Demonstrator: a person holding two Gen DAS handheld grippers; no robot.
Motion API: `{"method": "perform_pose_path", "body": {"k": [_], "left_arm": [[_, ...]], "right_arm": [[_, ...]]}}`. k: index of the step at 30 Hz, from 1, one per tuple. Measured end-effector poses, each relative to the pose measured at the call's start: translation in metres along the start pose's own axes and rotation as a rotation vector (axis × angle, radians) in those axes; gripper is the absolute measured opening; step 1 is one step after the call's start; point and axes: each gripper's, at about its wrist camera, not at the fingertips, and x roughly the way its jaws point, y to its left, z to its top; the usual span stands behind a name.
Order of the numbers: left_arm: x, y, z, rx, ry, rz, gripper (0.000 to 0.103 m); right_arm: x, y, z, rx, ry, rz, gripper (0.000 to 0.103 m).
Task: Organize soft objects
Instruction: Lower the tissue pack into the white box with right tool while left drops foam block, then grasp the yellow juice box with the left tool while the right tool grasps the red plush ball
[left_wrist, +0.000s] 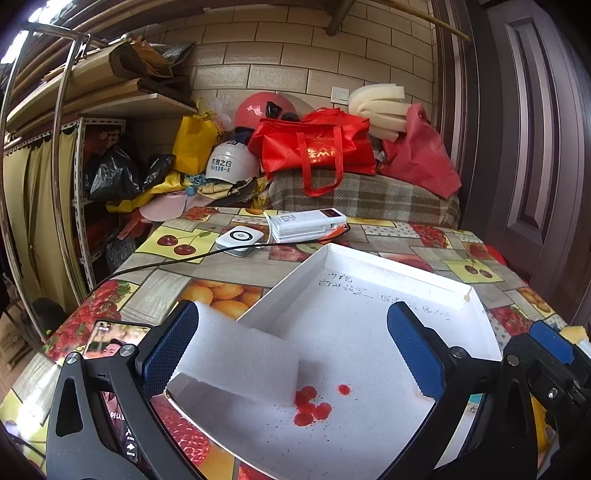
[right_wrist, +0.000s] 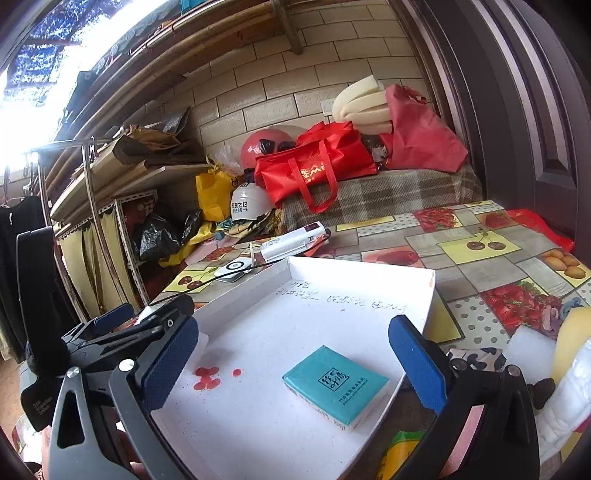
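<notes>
We see two soft things already in the white tray (left_wrist: 369, 266): a white foam block (left_wrist: 240, 358) lying tilted over the tray's left wall, half in, and a teal tissue pack (right_wrist: 334, 384) flat on the tray floor near its right edge

The left hand-held gripper (left_wrist: 291, 354) stands wide; the foam block touches its left pad but the right pad is well clear, so we judge it released, not held. The right hand-held gripper (right_wrist: 295, 360) is wide too, the tissue pack lying between its fingers with neither pad touching it

The tray floor carries red stains (left_wrist: 310, 404) and some handwriting near the far wall

Left to do, as we judge: more soft items wait on the table (right_wrist: 480, 266) right of the tray, namely a white foam piece (right_wrist: 530, 349), a yellow sponge-like piece (right_wrist: 570, 343), a spotted cloth (right_wrist: 476, 360) and a white padded thing (right_wrist: 569, 398) at the frame edge. The foam block probably needs nudging fully inside

So we call it partway, two in, several out

Elsewhere on the table: a phone (left_wrist: 122, 354) by the left gripper, a power bank (left_wrist: 308, 223), a small white device (left_wrist: 239, 239) and a black cable (left_wrist: 184, 258)
</notes>
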Motion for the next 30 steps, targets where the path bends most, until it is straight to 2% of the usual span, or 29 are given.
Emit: {"method": "perform_pose_path", "body": {"k": [7, 10, 12, 15, 17, 19, 22, 24, 27, 30], "left_arm": [[-0.009, 0.002, -0.003, -0.026, -0.009, -0.028, 0.103], [-0.009, 0.000, -0.004, -0.046, 0.013, -0.074, 0.103], [-0.009, -0.002, -0.005, -0.061, 0.019, -0.099, 0.103], [-0.013, -0.006, -0.006, -0.064, 0.003, -0.152, 0.103], [-0.019, -0.009, -0.005, -0.053, -0.022, -0.192, 0.103], [-0.022, -0.016, -0.006, -0.041, -0.016, -0.248, 0.103], [-0.025, -0.038, -0.010, 0.032, 0.034, -0.343, 0.103], [-0.033, -0.063, -0.015, 0.122, 0.053, -0.411, 0.103], [-0.055, -0.101, -0.028, 0.261, 0.055, -0.541, 0.103], [-0.084, -0.136, -0.042, 0.384, 0.042, -0.636, 0.103]], "right_arm": [[-0.025, -0.024, -0.002, 0.052, -0.023, 0.037, 0.103], [-0.045, -0.047, 0.000, 0.083, -0.072, 0.022, 0.103], [-0.063, -0.064, 0.003, 0.075, -0.131, -0.013, 0.103], [-0.095, -0.092, 0.008, 0.044, -0.252, -0.131, 0.103], [-0.109, -0.114, 0.010, 0.033, -0.268, -0.239, 0.103], [-0.115, -0.138, 0.012, 0.059, -0.234, -0.300, 0.103], [-0.125, -0.176, 0.012, 0.173, -0.184, -0.329, 0.103], [-0.132, -0.198, 0.011, 0.246, -0.177, -0.343, 0.103], [-0.136, -0.213, 0.010, 0.292, -0.158, -0.371, 0.103], [-0.133, -0.214, 0.008, 0.297, -0.113, -0.358, 0.103]]}}
